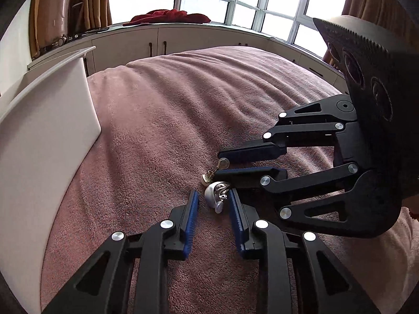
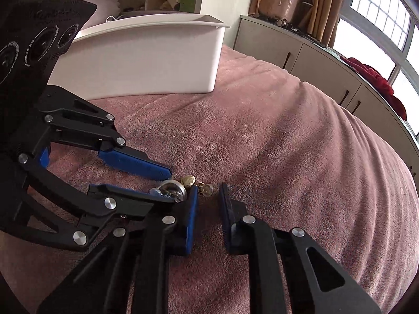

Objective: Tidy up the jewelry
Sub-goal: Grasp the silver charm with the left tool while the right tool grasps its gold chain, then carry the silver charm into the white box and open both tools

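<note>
Left tool [image 1: 213, 193] narrow around silver piece [image 1: 212, 196], right tool [image 2: 209, 188] narrow around gold piece [image 2: 207, 190], pink blanket [image 1: 157, 130] beneath.

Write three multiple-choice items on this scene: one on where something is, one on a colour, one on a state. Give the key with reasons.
1. Where is the silver jewellery piece?
A. On a wooden table
B. On the pink blanket, between the left gripper fingers
C. On the floor

2. What colour are the gripper pads?
A. Red
B. Green
C. Blue

3. How is the white bin placed?
A. Upright on the blanket
B. Tipped on its side
C. Held in a gripper

Key:
1 B: the left wrist view shows it lying on the blanket with a finger on either side.
2 C: blue strips line the inner faces of the fingers.
3 A: its rim is on top and its base rests on the blanket.
</note>
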Available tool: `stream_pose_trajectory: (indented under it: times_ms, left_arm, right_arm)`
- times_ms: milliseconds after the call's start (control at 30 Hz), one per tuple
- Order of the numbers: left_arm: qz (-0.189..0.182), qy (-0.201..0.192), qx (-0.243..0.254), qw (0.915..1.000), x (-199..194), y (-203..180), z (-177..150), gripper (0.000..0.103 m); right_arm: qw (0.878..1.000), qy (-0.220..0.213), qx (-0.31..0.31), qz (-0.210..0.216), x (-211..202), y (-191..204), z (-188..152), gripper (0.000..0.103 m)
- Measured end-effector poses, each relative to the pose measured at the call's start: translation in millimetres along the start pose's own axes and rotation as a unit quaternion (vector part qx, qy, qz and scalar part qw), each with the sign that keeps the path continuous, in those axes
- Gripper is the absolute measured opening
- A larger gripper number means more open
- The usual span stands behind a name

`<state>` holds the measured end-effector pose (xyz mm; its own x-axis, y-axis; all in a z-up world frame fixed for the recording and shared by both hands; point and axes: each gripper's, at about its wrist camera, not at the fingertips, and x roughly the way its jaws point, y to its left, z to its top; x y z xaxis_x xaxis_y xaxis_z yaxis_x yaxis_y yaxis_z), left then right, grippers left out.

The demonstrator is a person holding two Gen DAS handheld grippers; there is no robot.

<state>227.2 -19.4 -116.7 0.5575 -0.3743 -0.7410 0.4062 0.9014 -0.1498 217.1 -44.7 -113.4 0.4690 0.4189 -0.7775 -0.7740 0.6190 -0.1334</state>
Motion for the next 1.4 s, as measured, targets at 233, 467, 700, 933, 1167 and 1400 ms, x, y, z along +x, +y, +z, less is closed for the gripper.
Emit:
stream_pose_trajectory:
  times_ms: [233,467,700,933,1167,1400]
  left_arm:
    - [-0.006,-0.001,0.003,1.0,-3.3,0.0,2.5,0.022]
    - [-0.005,-0.012,-0.002,0.9999,-18.3,6.9,-0.3,0.022]
    - [0.015,-0.023,-0.002,0.9996,-44.7,12.1,-4.1,0.022]
    - [0.029,-0.046,0.009,0.9985,-90.0,9.8,-2.1,0.022]
    - [0.048,-0.074,0.024,0.9958,-148.6,9.2,6.7,0.022]
    - [0.076,-0.098,0.035,0.9916,-208.3,17.1,9.5,0.022]
  right_arm:
    - [1.0,-0.011,-0.01,0.011,-3.7,4.0,-0.9,0.006]
    - [0.999,-0.029,0.015,0.012,-16.3,-3.4,-1.1,0.006]
    - [0.996,-0.057,0.073,0.018,-41.1,-17.6,-5.2,0.006]
    - [0.994,-0.077,0.082,-0.002,-74.2,-7.8,1.9,0.006]
    - [0.989,-0.113,0.094,-0.015,-114.4,11.1,27.9,0.006]
    - [0.981,-0.158,0.108,-0.015,-159.9,28.6,70.4,0.006]
